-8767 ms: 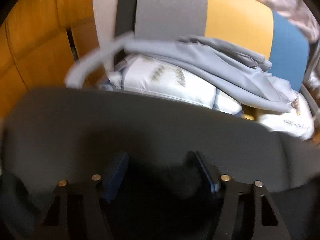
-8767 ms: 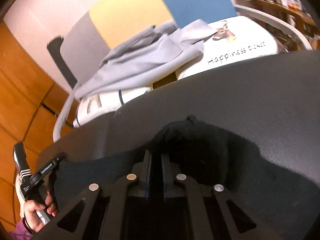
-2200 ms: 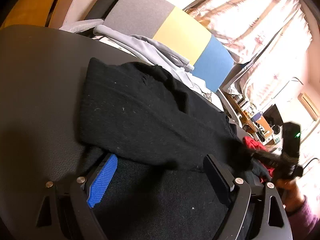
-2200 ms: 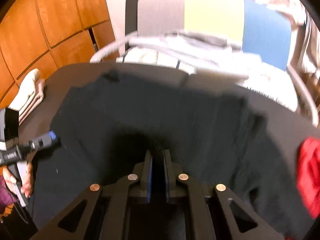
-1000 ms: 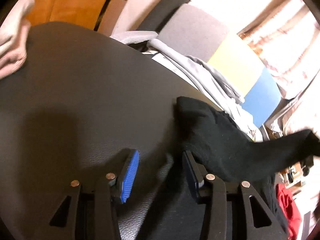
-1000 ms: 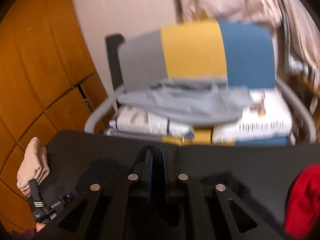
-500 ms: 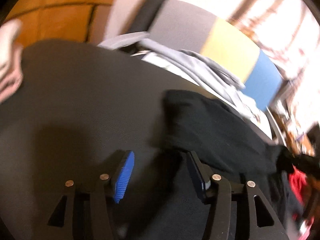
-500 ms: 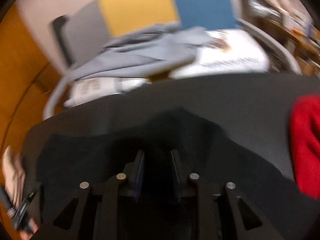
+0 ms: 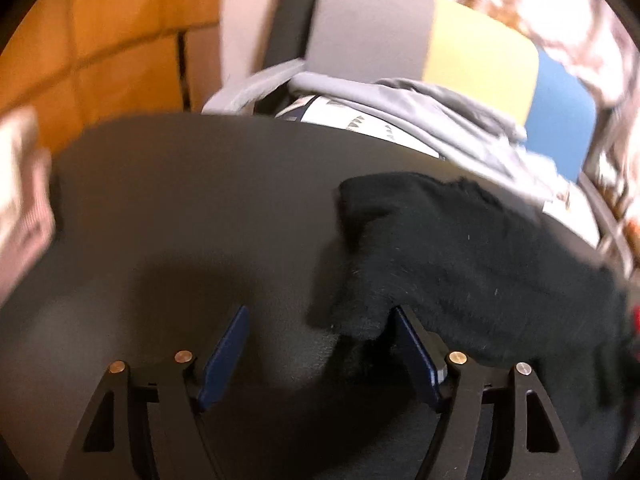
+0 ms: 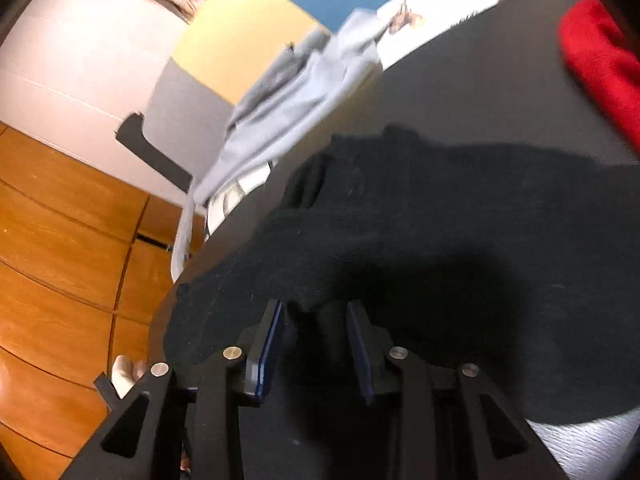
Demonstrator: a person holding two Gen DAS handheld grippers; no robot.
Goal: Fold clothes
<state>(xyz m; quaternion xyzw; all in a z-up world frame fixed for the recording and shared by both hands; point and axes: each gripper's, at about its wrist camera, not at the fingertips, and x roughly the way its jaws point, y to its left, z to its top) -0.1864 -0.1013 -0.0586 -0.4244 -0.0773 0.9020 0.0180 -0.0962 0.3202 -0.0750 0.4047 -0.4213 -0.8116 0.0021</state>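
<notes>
1. At the far left of the left wrist view, a pale folded cloth (image 9: 22,200) lies blurred on the edge of the dark table (image 9: 192,200), much where it lay half a second ago.
2. The left gripper (image 9: 320,344) stands wide apart, wider than before, empty; its right pad touches the hem of the black garment (image 9: 460,264), which lies bunched on the table.
3. Behind, the chair (image 9: 400,36) carries a grey garment (image 9: 420,100), unchanged.
4. The right gripper (image 10: 316,340) has parted further since the earlier frame; black garment (image 10: 400,220) fabric sits between the pads, unclamped.
5. A red cloth (image 10: 600,64) lies far right.
</notes>
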